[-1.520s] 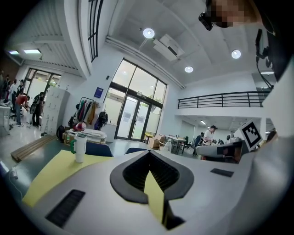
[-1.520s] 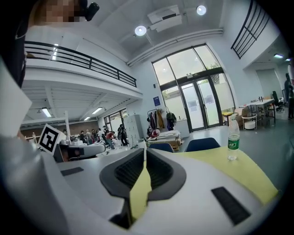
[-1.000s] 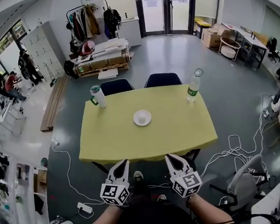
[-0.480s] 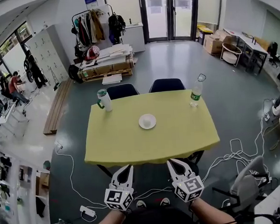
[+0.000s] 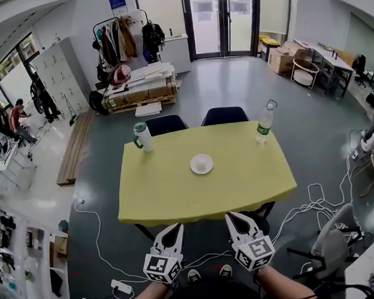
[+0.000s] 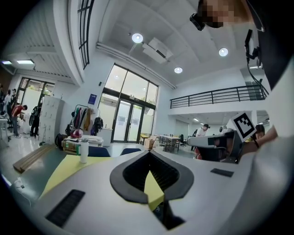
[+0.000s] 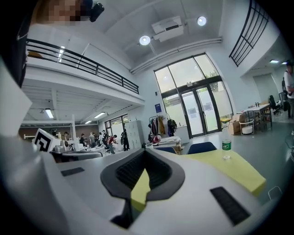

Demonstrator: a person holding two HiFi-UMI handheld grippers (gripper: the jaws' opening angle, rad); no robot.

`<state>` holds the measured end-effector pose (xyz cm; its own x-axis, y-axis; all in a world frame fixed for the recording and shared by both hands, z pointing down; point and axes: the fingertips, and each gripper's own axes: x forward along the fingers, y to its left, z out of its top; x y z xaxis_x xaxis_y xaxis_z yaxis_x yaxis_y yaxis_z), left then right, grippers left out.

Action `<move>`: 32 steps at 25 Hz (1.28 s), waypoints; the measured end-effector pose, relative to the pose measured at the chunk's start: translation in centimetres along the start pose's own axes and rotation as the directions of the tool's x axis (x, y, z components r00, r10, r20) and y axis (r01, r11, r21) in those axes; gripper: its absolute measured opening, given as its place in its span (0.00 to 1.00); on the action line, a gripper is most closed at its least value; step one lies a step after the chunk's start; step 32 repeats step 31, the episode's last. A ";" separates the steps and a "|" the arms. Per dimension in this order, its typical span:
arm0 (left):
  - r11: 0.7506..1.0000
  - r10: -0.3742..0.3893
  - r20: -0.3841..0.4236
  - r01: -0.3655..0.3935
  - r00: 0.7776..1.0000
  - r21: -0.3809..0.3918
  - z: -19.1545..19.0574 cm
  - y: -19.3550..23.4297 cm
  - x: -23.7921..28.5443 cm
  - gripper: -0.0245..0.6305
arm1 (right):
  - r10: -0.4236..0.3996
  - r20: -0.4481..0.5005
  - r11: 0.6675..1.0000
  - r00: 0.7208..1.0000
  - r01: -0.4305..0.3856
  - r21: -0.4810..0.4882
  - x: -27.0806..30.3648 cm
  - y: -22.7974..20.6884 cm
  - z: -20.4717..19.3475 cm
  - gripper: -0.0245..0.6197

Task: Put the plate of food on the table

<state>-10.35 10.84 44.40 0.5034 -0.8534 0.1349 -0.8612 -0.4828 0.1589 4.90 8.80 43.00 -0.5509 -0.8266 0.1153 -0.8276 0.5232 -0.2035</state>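
Observation:
A small white plate [image 5: 202,164] sits near the middle of the yellow-covered table [image 5: 177,200]. I cannot tell whether there is food on it. Both grippers hang short of the table's near edge, side by side, pointing at it. My left gripper [image 5: 176,228] has its jaws together with nothing in them, and my right gripper [image 5: 231,216] is shut and empty too. In the left gripper view the closed left gripper [image 6: 148,153] points over the table [image 6: 69,167]. The right gripper view shows the closed right gripper [image 7: 145,151] and the table's [image 7: 229,167] right end.
A white tumbler with a green lid [image 5: 143,137] stands at the table's back left, a water bottle [image 5: 264,123] at the back right. Two dark chairs [image 5: 224,115] are tucked in behind. Cables [image 5: 316,201] trail on the floor, and an office chair [image 5: 328,244] stands right.
The table has drifted up and slightly right in the head view, so it lies a little farther from me. Both grippers stay shut and empty, low in the frame.

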 end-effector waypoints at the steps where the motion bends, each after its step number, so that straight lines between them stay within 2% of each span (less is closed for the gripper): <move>1: 1.000 -0.003 0.001 0.003 1.000 -0.002 0.0 0.0 0.0 0.05 | -0.005 -0.002 1.000 1.000 0.005 0.001 -0.1 0.0 -0.1 0.06; 32: 1.000 -0.014 0.029 0.013 0.999 0.024 0.8 -0.3 -0.5 0.05 | -0.007 -0.037 1.000 0.999 0.008 0.023 -1.4 1.1 -1.6 0.06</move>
